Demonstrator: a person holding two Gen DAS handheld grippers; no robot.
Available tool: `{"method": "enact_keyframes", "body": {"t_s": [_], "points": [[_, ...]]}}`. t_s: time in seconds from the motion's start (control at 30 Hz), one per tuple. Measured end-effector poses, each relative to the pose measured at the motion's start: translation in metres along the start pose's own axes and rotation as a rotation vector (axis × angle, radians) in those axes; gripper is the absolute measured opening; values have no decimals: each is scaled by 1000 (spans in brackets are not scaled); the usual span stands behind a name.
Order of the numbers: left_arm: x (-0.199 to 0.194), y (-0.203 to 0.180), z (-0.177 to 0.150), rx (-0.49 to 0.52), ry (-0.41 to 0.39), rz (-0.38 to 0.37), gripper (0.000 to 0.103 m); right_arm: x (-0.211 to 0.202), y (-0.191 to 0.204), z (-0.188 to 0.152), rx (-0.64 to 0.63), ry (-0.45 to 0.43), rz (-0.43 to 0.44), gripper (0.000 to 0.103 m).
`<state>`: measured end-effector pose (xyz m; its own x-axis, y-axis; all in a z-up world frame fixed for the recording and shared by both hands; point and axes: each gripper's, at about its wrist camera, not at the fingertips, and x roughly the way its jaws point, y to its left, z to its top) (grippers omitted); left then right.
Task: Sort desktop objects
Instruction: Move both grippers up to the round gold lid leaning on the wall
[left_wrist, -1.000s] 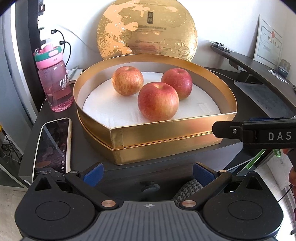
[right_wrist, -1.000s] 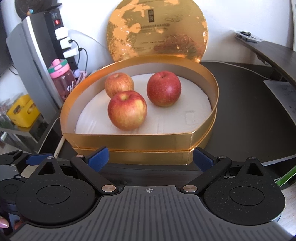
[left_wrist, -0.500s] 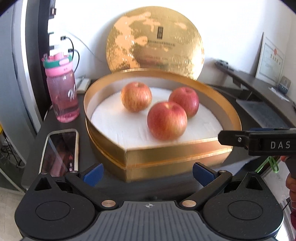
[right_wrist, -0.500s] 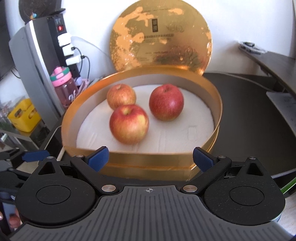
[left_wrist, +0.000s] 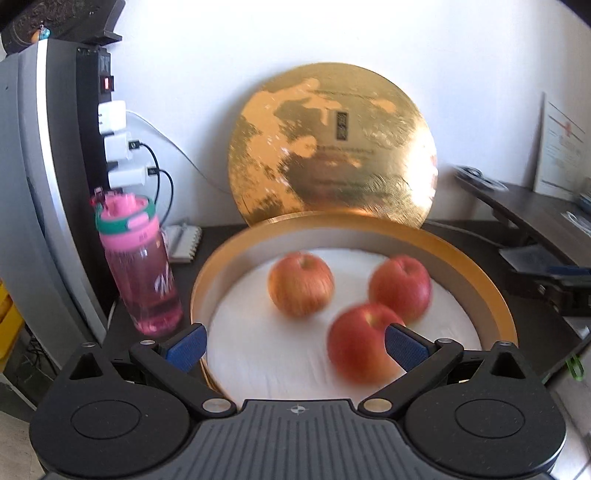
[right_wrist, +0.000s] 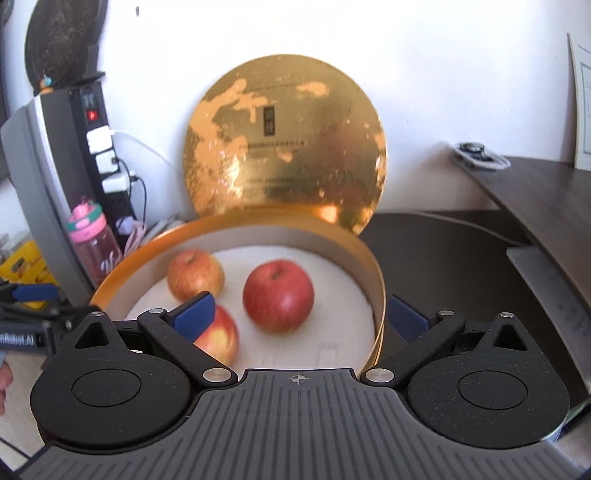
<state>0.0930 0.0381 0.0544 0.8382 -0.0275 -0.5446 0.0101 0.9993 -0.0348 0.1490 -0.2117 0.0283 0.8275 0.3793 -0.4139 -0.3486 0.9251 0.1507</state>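
Looks like office corner. Dark curved counter against white wall. Power strip standing upright at left, white chargers plugged in, cables trailing. Framed certificate propped on raised shelf at right. Grey monitor back at far left. Personal bits about: pink water bottle, spiral notepad, gold gift box of apples.

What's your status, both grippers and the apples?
Left gripper and right gripper open, empty. Three apples loose in gold box. Nothing blocking.
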Motion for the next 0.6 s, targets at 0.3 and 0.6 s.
{"method": "enact_keyframes", "body": {"t_s": [0.3, 0.6], "points": [[43, 12, 77, 57, -188, -52, 103, 28, -39, 43, 37, -124, 45, 103], [108, 26, 138, 63, -315, -81, 103, 72, -80, 81, 78, -232, 97, 103]]}}
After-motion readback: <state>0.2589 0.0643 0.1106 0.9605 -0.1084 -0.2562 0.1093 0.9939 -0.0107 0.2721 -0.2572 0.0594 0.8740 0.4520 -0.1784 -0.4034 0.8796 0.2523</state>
